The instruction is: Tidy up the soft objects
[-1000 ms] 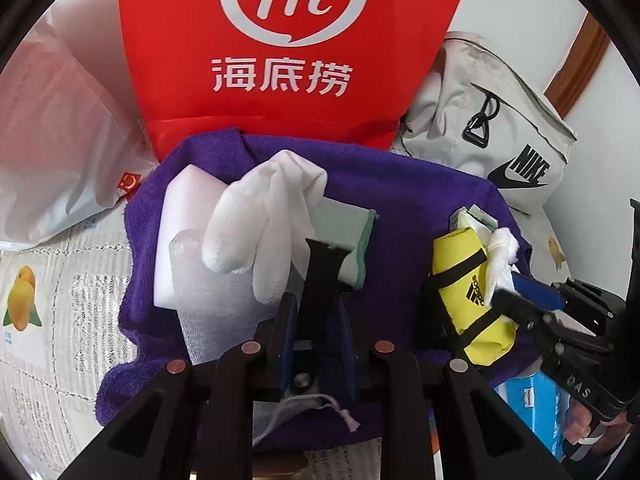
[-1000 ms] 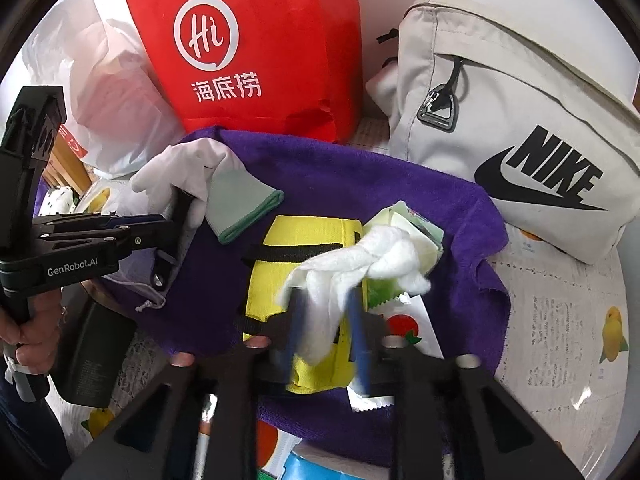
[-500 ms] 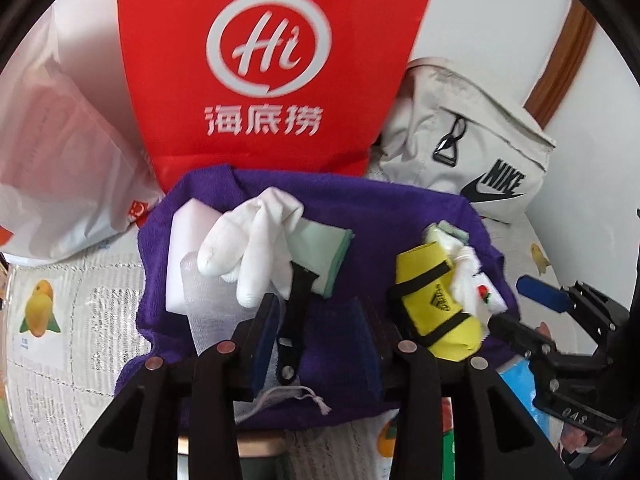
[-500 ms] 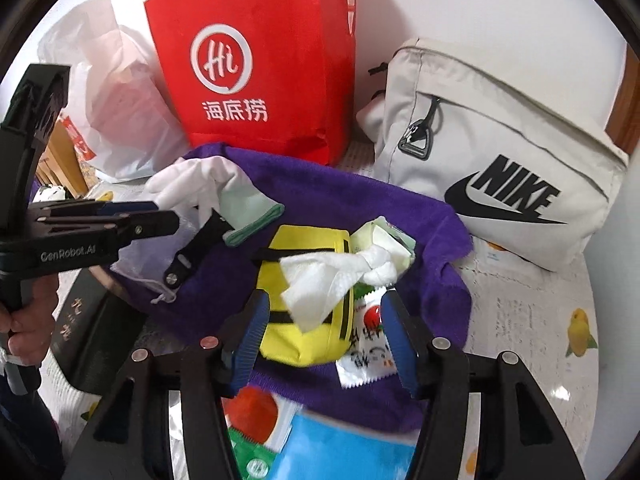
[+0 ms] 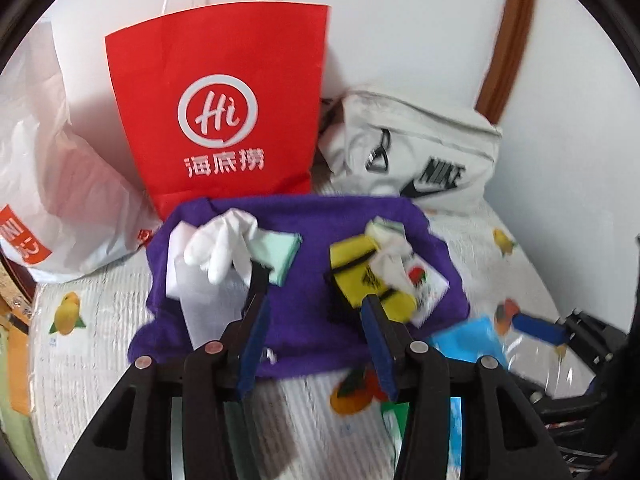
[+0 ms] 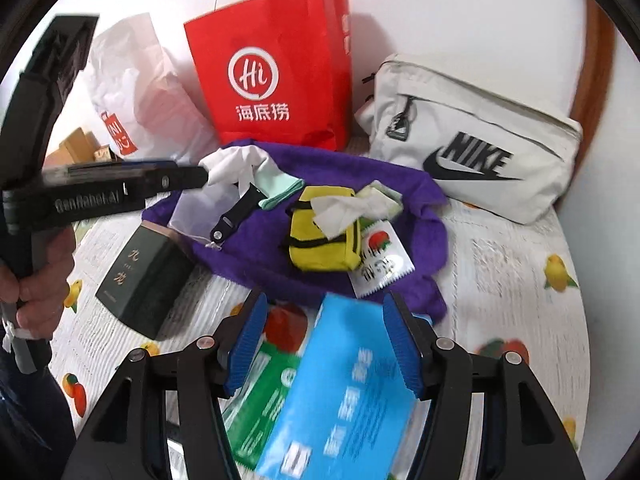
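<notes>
A purple towel [image 5: 312, 248] [image 6: 320, 184] lies spread on the table. On its left part rest a white glove [image 5: 224, 244] [image 6: 232, 164], a mint cloth [image 5: 280, 252], a black strap [image 6: 236, 216] and a mesh bag [image 5: 200, 300]. Its right part holds a yellow pouch [image 5: 360, 276] [image 6: 324, 240] with a white tissue [image 6: 340, 208] draped over it. My left gripper [image 5: 315, 300] [image 6: 188, 176] hovers back from the towel, jaws opening, nothing between them. My right gripper [image 6: 325, 302] [image 5: 536, 326] hangs over a blue packet [image 6: 344, 380], jaws opening and empty.
A red paper bag [image 5: 224, 120], a white plastic bag [image 5: 52, 184] and a pale Nike bag [image 5: 420, 160] stand behind the towel by the wall. A dark box [image 6: 144, 276] lies left of the towel, a green packet [image 6: 264, 392] in front, and a strawberry sachet [image 6: 380, 260] beside the pouch.
The left gripper let go of the black strap and the right let go of the white tissue. Both opened and drew back and up from the towel.
</notes>
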`<state>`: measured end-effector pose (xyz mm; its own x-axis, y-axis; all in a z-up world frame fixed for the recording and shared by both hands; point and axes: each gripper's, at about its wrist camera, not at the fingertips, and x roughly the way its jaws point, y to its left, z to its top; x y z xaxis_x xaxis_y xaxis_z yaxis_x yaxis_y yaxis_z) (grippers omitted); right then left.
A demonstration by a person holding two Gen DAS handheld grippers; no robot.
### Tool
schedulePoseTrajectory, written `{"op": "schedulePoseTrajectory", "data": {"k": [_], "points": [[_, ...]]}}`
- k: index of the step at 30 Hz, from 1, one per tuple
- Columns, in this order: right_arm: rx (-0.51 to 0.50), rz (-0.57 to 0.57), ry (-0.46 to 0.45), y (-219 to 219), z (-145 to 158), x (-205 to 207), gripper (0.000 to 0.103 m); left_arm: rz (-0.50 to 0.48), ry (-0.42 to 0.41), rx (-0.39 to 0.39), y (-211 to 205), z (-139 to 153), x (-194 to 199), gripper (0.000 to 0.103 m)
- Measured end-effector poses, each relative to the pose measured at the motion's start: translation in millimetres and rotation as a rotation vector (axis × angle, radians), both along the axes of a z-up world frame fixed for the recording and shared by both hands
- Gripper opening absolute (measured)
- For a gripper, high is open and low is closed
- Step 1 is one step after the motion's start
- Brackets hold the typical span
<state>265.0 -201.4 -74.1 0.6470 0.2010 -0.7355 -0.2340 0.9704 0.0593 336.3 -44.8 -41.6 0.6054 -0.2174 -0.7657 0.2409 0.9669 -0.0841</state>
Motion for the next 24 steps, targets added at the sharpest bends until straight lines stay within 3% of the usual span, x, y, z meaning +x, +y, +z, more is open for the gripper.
{"op": "schedulePoseTrajectory", "data": {"k": [11, 17, 24], "points": [[0.025, 0.019, -0.008, 2.9, -1.2, -68.7, 0.061, -0.009, -0.011, 0.054, -0.8, -6.0, -86.9, 0.046], [0.048, 0.007, -0.012, -3.6, -6.2, -91.9, 0.061, -0.04, 0.04, 0.106, -5.1, -35.6, -135.8, 0.049], [0.048, -0.024, 0.009, -16.7, -22.6, -112.3, 0.062, -0.13, 0.109, 0.101, -18.2, -80.7, -166.3, 0.051]]}}
